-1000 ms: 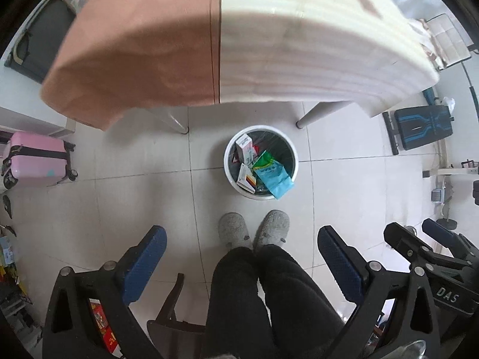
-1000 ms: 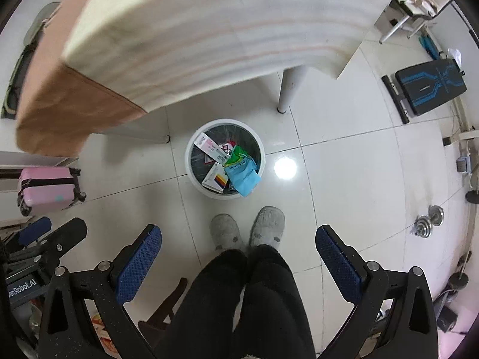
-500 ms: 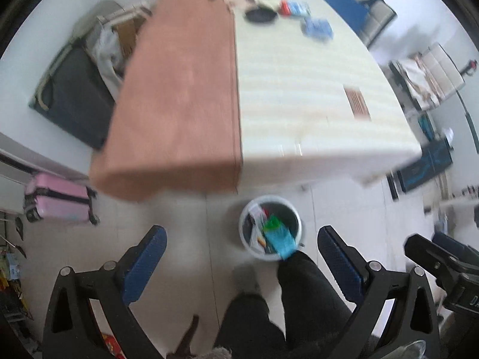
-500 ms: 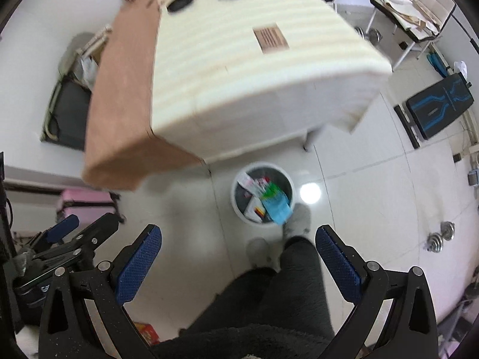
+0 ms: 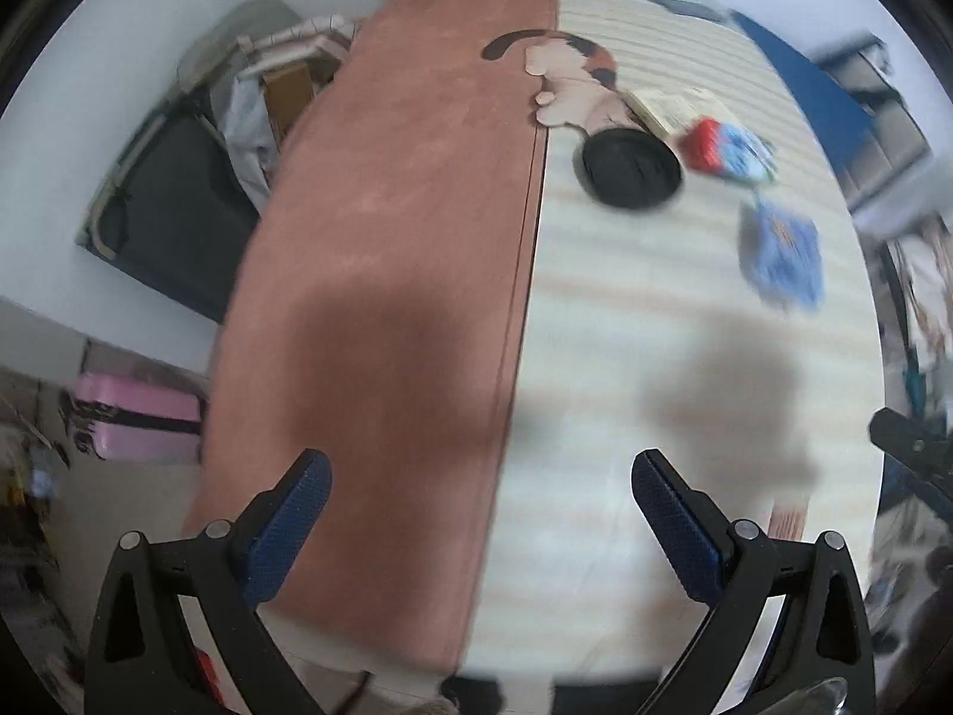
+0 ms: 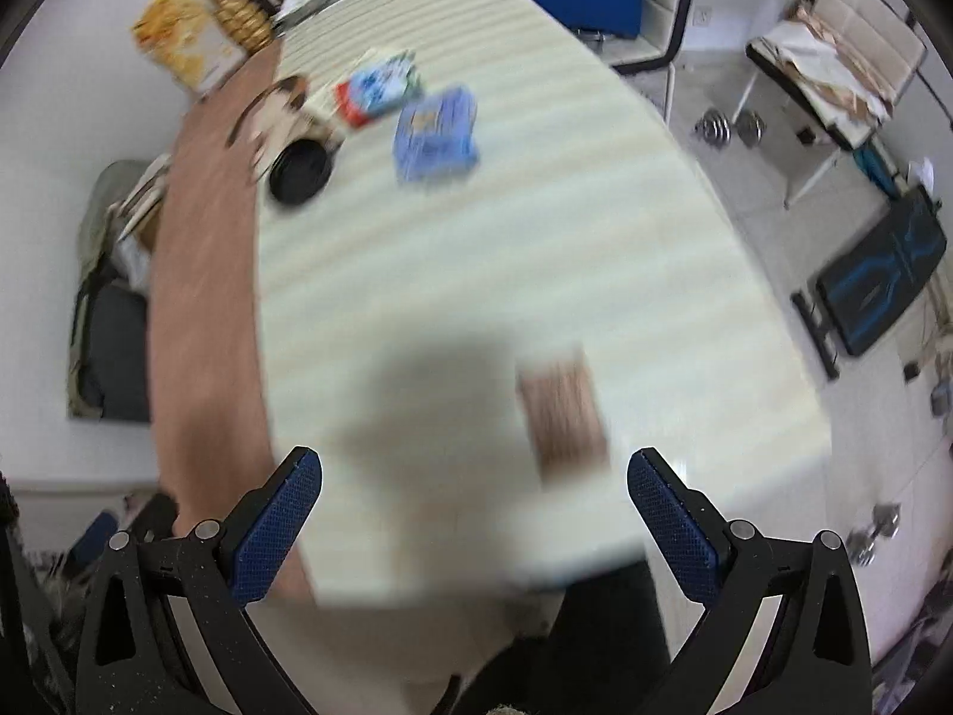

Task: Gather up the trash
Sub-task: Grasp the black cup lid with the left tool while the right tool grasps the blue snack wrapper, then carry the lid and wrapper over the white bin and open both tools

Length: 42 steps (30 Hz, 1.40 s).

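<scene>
Both tools hang above the near edge of the table [image 6: 536, 250], each with jaws spread wide and nothing between them: the left gripper [image 5: 476, 512] sits over the seam between the brown runner [image 5: 387, 274] and the striped cloth, the right gripper [image 6: 473, 506] over the striped cloth alone. The remaining litter lies ahead, toward the far end, well apart from both tools. Nearest is the blue packet [image 6: 438, 134], a flat, soft-looking wrapper lying roughly square-on, its long axis running away from the jaws. In the right wrist view it lies almost straight ahead; in the left wrist view it is well off to the right [image 5: 783, 253], so the right tool appears the better placed. Beyond it lies the red-and-blue packet [image 6: 378, 89], beside a black round lid [image 6: 299, 171]. Motion blur obscures printing and finer detail. A brown patch [image 6: 563, 417] near the right jaws looks flat; whether it is loose cannot be determined.
</scene>
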Motion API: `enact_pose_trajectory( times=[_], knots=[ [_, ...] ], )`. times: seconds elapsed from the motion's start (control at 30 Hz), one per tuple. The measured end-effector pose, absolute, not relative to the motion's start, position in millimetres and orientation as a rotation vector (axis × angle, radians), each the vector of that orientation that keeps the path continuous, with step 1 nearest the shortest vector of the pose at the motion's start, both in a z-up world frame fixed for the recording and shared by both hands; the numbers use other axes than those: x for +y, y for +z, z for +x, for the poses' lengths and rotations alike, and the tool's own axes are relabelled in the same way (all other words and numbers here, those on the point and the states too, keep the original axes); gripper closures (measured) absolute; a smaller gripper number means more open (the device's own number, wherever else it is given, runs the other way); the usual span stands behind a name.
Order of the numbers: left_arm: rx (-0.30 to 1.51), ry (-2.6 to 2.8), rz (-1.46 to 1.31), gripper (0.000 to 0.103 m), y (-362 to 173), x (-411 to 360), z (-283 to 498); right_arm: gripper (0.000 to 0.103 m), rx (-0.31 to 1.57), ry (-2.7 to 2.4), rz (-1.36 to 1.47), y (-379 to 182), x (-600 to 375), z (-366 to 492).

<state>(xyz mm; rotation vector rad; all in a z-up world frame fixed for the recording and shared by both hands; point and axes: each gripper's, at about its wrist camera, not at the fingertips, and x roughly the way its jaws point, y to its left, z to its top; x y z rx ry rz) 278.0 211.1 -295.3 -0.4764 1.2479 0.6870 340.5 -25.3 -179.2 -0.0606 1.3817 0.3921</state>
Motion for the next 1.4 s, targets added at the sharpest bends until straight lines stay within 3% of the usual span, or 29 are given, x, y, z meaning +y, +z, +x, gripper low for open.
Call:
enact_pose_trajectory(
  times=[0.2, 0.27, 0.33, 0.4, 0.43, 0.47, 0.5, 0.53, 0.57, 0.6, 0.67, 0.7, 0.8, 1.17, 1.4],
  knots=[
    [1.228, 0.687, -0.665, 0.001, -327.7, 270.1, 379.4, 0.0, 1.445, 0.411, -0.101, -234.9, 52.4, 472.3],
    [1.215, 0.671, -0.732, 0.007, -343.5, 289.1, 404.5, 0.0, 1.46, 0.421, -0.115, -252.3, 67.4, 492.5],
    [1.229, 0.668, -0.758, 0.032, -358.6, 301.9, 425.2, 0.009, 1.479, 0.443, -0.138, -269.3, 83.7, 513.9],
    [1.246, 0.657, -0.775, 0.033, -373.6, 311.1, 443.7, 0.021, 1.493, 0.455, -0.164, -281.6, 90.4, 523.5],
    [1.251, 0.653, -0.773, 0.042, -378.7, 312.9, 449.5, 0.032, 1.506, 0.469, -0.172, -287.9, 93.5, 528.3],
    [1.266, 0.649, -0.763, 0.05, -384.1, 313.6, 455.7, 0.035, 1.515, 0.479, -0.177, -292.6, 95.1, 531.1],
    [1.28, 0.639, -0.758, 0.069, -388.4, 313.4, 459.9, 0.036, 1.515, 0.486, -0.176, -294.7, 95.6, 532.1],
    [1.291, 0.64, -0.753, 0.079, -391.0, 313.0, 462.4, 0.043, 1.501, 0.497, -0.178, -294.1, 96.3, 533.2],
    [1.29, 0.651, -0.739, 0.083, -390.1, 311.6, 463.0, 0.048, 1.496, 0.505, -0.189, -294.3, 97.4, 534.2],
    [1.284, 0.641, -0.727, 0.1, -388.6, 309.2, 463.9, 0.056, 1.489, 0.519, -0.192, -294.7, 97.5, 534.8],
    [1.284, 0.644, -0.717, 0.1, -385.9, 305.4, 462.1, 0.065, 1.478, 0.53, -0.204, -294.9, 95.3, 534.2],
    [1.279, 0.646, -0.702, 0.1, -383.4, 302.0, 460.8, 0.075, 1.467, 0.535, -0.212, -293.7, 94.4, 534.4],
    [1.254, 0.658, -0.677, 0.101, -370.3, 291.5, 449.6, 0.086, 1.454, 0.548, -0.209, -288.1, 89.2, 532.7],
    [1.175, 0.636, -0.649, 0.101, -304.5, 243.5, 367.0, 0.088, 1.408, 0.593, -0.128, -244.6, 55.4, 492.0],
    [1.116, 0.541, -0.62, 0.101, -275.3, 200.8, 290.3, 0.089, 1.344, 0.602, -0.114, -207.8, 6.5, 409.2]
  ],
)
